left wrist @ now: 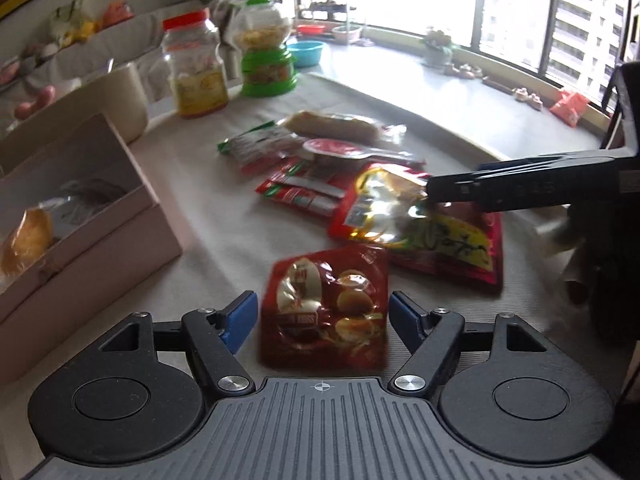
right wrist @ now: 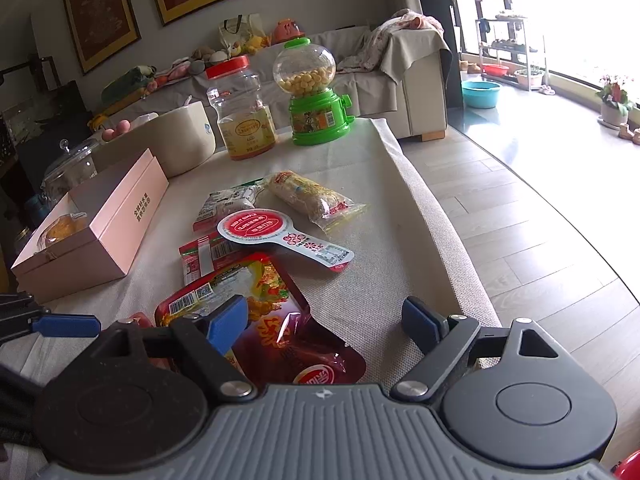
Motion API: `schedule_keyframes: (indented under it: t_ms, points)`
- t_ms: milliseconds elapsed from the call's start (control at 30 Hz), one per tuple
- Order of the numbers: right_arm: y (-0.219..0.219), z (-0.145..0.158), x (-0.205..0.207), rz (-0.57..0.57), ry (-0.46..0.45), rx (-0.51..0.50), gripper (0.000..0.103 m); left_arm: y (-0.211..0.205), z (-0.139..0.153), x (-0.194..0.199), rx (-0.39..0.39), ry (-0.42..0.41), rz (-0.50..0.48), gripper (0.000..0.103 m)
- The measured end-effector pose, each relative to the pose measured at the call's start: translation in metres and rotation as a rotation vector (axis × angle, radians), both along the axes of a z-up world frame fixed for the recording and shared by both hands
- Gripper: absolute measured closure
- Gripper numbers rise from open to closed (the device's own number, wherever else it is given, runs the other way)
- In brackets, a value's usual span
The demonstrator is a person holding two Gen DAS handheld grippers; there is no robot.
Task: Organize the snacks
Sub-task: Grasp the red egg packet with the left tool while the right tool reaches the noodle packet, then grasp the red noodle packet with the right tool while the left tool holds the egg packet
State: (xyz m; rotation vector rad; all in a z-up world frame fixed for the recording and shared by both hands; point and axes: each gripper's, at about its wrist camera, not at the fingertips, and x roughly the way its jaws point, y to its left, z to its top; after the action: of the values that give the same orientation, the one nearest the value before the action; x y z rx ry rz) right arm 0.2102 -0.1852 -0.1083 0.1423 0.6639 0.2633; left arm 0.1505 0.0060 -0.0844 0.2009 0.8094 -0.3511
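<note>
A small red chip bag (left wrist: 326, 312) lies on the cloth-covered table (left wrist: 208, 208) between the blue pads of my left gripper (left wrist: 322, 320). The jaws stand wide and open, with the pads just clear of the bag's sides. My right gripper (right wrist: 324, 326) is open too, low over a large red foil snack bag (right wrist: 276, 316), and its left pad overlaps the bag's near corner. In the left wrist view the right gripper's fingers (left wrist: 480, 192) reach in from the right over that large bag (left wrist: 420, 228). Further off lies a pile of snacks (right wrist: 256, 224).
An open pink box (right wrist: 120, 216) holding a wrapped pastry sits on the left. A cream pot (right wrist: 172, 140), a red-lidded jar (right wrist: 244, 116) and a green candy dispenser (right wrist: 316, 92) stand at the back. The table's edge (right wrist: 448, 232) drops to a wooden floor on the right.
</note>
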Motion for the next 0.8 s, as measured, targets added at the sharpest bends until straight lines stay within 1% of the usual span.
schedule_keyframes:
  t_ms: [167, 267, 367, 500, 567, 667, 800]
  points:
    - [0.002, -0.001, 0.0, 0.006, 0.003, -0.005, 0.015, 0.006, -0.008, 0.009, -0.067, 0.02, -0.006, 0.025]
    - [0.002, -0.001, 0.001, 0.012, 0.006, -0.008, 0.013, 0.006, -0.009, 0.009, -0.072, 0.016, -0.012, 0.025]
    - [0.003, -0.001, 0.003, 0.028, 0.015, -0.007, 0.009, 0.006, -0.009, 0.007, -0.074, 0.017, -0.011, 0.026]
    - [0.007, -0.002, 0.006, 0.077, 0.034, -0.021, 0.0, 0.007, -0.01, 0.002, -0.091, 0.007, 0.016, 0.026]
    - [0.005, -0.001, 0.007, 0.09, 0.042, -0.021, 0.0, 0.009, -0.008, -0.001, -0.1, 0.015, 0.031, 0.027]
    - [0.004, -0.001, 0.008, 0.104, 0.045, -0.019, 0.0, 0.022, -0.002, -0.014, -0.149, 0.024, 0.107, 0.027]
    - [0.006, 0.001, 0.002, 0.127, 0.039, -0.029, 0.0, 0.05, 0.004, -0.042, -0.146, -0.057, 0.277, 0.027]
